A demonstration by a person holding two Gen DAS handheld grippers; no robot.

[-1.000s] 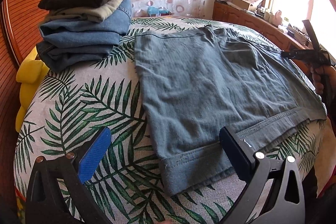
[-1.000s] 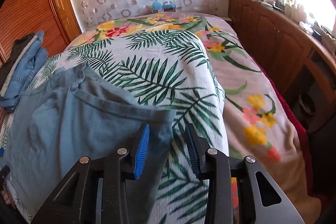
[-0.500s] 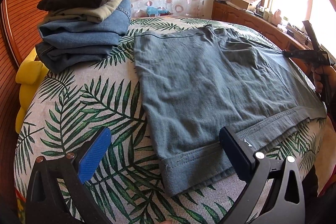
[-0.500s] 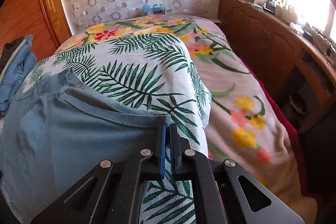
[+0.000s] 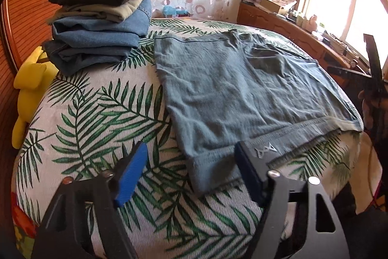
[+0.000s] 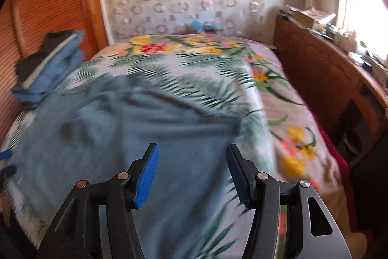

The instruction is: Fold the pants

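Pants [image 5: 242, 94] flat on bed [image 5: 97, 118], long axis 10-to-4. Left gripper [image 5: 191, 174] open, hem corner between fingers, nearer. Right gripper [image 6: 192, 174] open over far edge, blurred.

The left black metal two-finger tool [image 5: 190, 171] has angular arms with cutout slots, silver round screws at the joints, and ribbed blue pads [image 5: 131, 175] inside each finger. The right black metal two-finger tool [image 6: 194, 172] looks identical: silver screws, blue ribbed pads [image 6: 147, 176].
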